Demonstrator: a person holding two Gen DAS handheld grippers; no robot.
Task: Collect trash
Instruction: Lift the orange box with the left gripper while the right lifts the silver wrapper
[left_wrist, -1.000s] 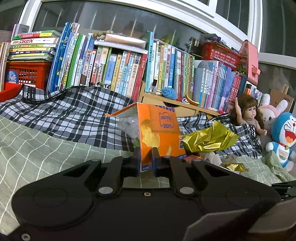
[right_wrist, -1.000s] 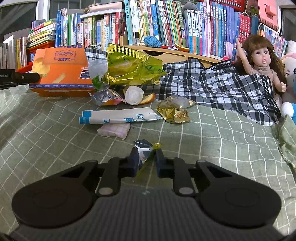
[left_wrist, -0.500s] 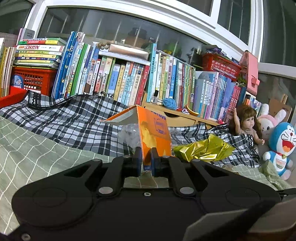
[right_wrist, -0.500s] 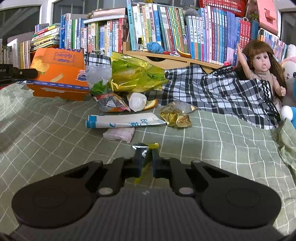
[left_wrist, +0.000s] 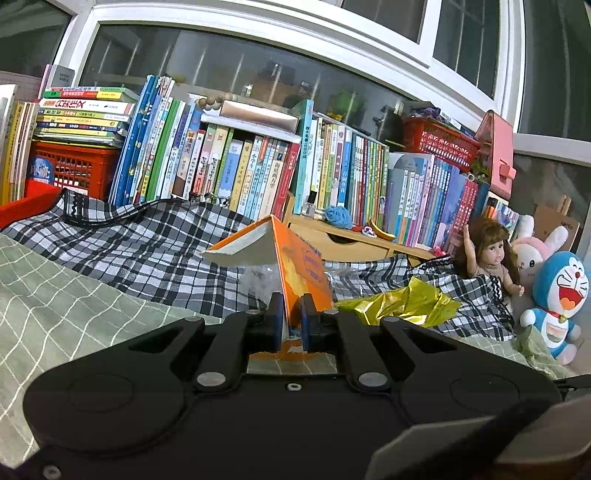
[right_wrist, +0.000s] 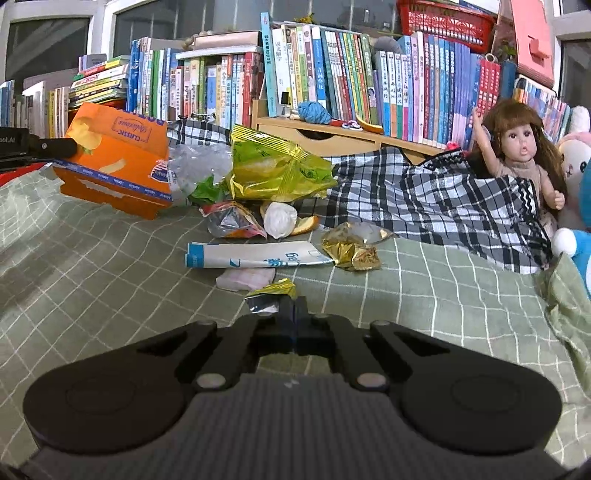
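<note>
- The left gripper (left_wrist: 291, 317) pinches the edge of an orange box (left_wrist: 301, 266). Its jaws press on the box from both sides.
- In the right wrist view the orange box (right_wrist: 118, 158) sits at the far left of the trash pile, tilted up off the green checked sheet (right_wrist: 92, 280).
- Just right of the box lies a clear crumpled bag (right_wrist: 195, 162), and then a yellow-green chip bag (right_wrist: 273, 170).
- Below the chip bag are a shiny small packet (right_wrist: 231, 221), a white wad (right_wrist: 280, 219) and a bit of orange peel (right_wrist: 306, 223), all close together.
- In front of them lies a long white and blue wrapper (right_wrist: 255, 255), flat on the sheet.
- A pale pink scrap (right_wrist: 245, 278) touches the wrapper's near edge.
- A gold foil ball (right_wrist: 351, 249) sits at the wrapper's right end.
- The right gripper (right_wrist: 294, 314) has its jaws pressed together on a small silver and yellow wrapper (right_wrist: 271, 295), which sticks out to the left of the tips.
- A black and white plaid blanket (right_wrist: 424, 192) lies behind the trash.
- A doll (right_wrist: 521, 155) sits at the right, with books (right_wrist: 332, 70) in a row along the back.
</note>
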